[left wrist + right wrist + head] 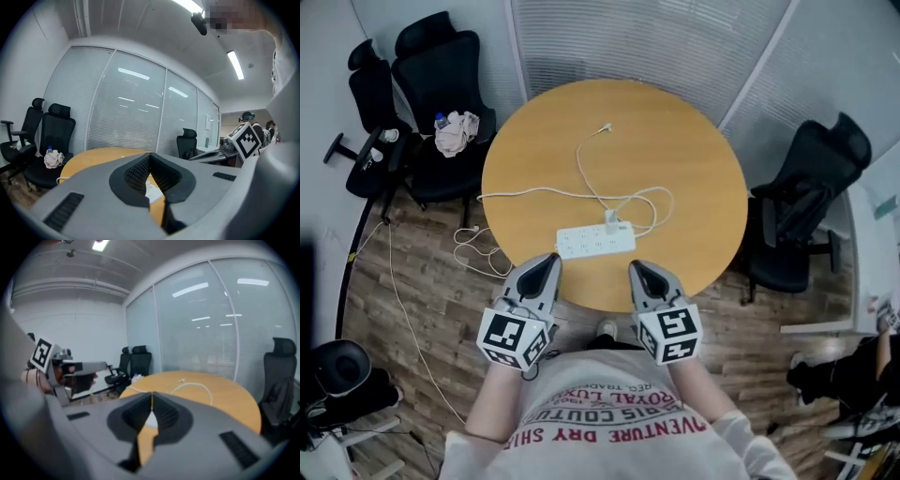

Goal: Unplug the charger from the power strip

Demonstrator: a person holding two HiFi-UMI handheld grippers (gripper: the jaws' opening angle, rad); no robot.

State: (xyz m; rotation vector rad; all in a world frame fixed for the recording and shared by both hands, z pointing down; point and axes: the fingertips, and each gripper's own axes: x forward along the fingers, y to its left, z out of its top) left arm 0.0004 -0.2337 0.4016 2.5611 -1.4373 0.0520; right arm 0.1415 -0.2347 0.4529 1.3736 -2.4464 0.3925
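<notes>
A white power strip (595,243) lies near the front edge of the round wooden table (694,169). A small white charger (610,222) is plugged into its far side. The charger's thin white cable (586,173) loops across the tabletop and ends in a loose connector (606,127). My left gripper (551,260) hovers just in front of the strip's left end, jaws shut and empty. My right gripper (636,267) is shut too, just in front of the strip's right end. In the left gripper view the shut left gripper (150,157) shows a bit of the strip (153,191) beyond it. The right gripper (152,394) faces the table (234,399) and cable (197,386).
Two black office chairs (441,84) stand at the left of the table, one with a cloth and a bottle (457,131) on its seat. Another black chair (806,206) stands at the right. A white cord (473,248) trails onto the wood floor. Glass walls with blinds lie behind.
</notes>
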